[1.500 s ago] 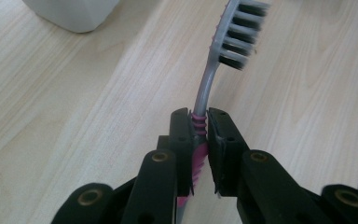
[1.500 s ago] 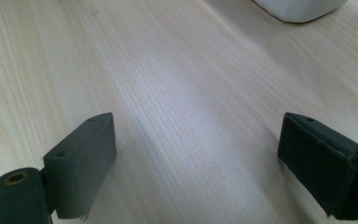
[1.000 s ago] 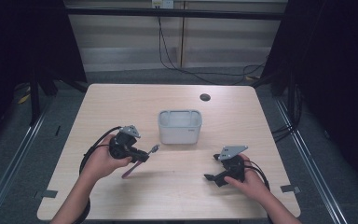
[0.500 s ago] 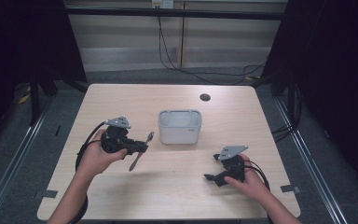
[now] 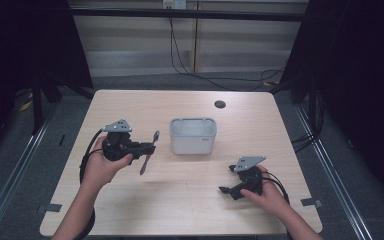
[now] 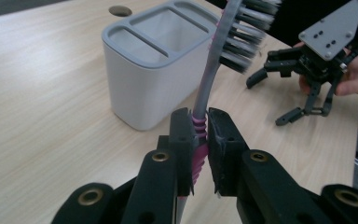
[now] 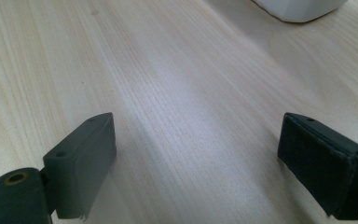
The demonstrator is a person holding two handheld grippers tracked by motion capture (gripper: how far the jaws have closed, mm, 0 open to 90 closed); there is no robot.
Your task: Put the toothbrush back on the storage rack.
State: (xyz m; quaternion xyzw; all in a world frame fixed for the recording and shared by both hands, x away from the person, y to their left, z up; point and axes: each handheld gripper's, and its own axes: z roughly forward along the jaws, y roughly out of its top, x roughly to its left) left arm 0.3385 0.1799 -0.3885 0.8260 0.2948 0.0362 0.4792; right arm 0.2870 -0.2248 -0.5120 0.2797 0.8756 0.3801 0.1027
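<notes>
The left gripper point(image 6: 199, 135) clamped a toothbrush point(image 6: 208, 88) beside the white holder point(image 6: 144, 70); the right gripper point(image 7: 196, 163) rested wide open, empty, on the desk point(image 7: 177, 93)

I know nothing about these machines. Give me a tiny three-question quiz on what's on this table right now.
1. True or false: the left gripper is clamped on a toothbrush.
2. Multiple choice: the right gripper has its jaws A) open with nothing between them, B) shut on a cup, C) shut on a cable.
3. Fill in: the white holder stands on the ____.

Key: 1 true; 2 A; 3 table.
</notes>
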